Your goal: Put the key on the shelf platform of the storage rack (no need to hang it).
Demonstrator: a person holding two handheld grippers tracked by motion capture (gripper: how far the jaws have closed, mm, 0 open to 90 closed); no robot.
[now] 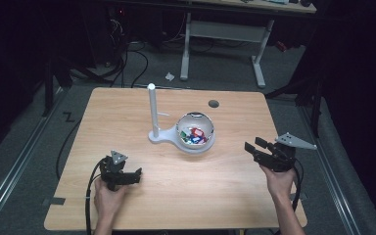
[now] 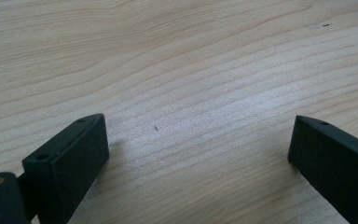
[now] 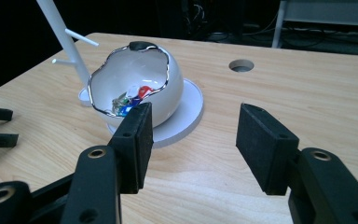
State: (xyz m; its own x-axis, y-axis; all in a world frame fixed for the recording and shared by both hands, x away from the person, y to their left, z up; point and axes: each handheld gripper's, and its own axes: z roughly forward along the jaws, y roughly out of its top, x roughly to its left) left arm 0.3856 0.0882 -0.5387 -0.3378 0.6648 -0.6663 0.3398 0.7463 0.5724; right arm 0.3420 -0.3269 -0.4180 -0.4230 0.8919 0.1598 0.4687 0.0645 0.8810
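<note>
- The light wooden worktop [image 1: 142, 205] is rectangular, with a round cable hole [image 1: 213, 104] near its far edge, right of centre.
- A white stand [image 1: 162, 136] sits at the worktop's centre: a flat base with an upright white post [image 1: 152, 107] carrying short side pegs.
- A white egg-shaped bowl with a wavy metal rim [image 1: 196, 131] rests on the round end of the stand base, just right of the post, its opening tilted towards the near right corner.
- The right gripper [image 1: 252, 146], black, is near the right edge, jaws aimed at the bowl; it is released, jaws apart with nothing between them.
- The left gripper [image 1: 136, 175] is near the near left corner, close over bare wood; it is released, jaws wide apart.
- Small coloured pieces [image 3: 130, 100], red, blue and green, lie inside the bowl.
</note>
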